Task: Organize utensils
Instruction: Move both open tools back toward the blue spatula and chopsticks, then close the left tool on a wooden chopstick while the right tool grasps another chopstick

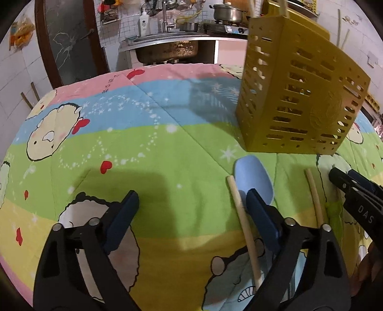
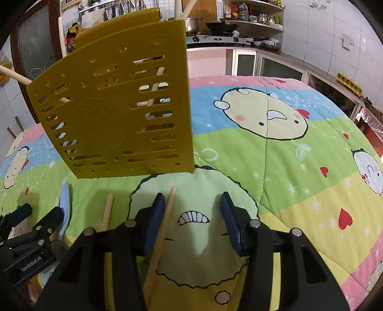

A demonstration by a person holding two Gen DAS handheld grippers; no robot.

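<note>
Fingers of the left gripper point(image 1: 192, 203), left wrist view: spread wide, nothing between the blue pads point(image 1: 130, 203). Right-hand pad sits over a light blue spatula point(image 1: 253, 181) lying flat on the cartoon-print quilt point(image 1: 167, 148). One wooden chopstick point(image 1: 244, 229) lies just beside the spatula on its left; whether it touches the pad cannot be told. Second chopstick point(image 1: 314, 196) lies further right, apart from the first. Yellow slotted utensil holder point(image 1: 299, 95) stands upright on the quilt beyond the spatula, with stick ends showing above its rim. Right gripper point(image 1: 354, 191) enters at the right edge. Sink point(image 1: 167, 47) and pot point(image 1: 227, 12) in the background.

Right wrist view: right gripper point(image 2: 192, 207) partly open. A chopstick point(image 2: 165, 224) lies between its pads, up against the left pad point(image 2: 156, 208), well clear of the right pad; not clamped. Another chopstick point(image 2: 106, 210) lies to the left, then the spatula point(image 2: 64, 198). Holder point(image 2: 119, 107) stands upright just ahead, sticks visible through its slots. Left gripper point(image 2: 40, 215) at the lower left edge. Stove point(image 2: 215, 38) behind.
</note>
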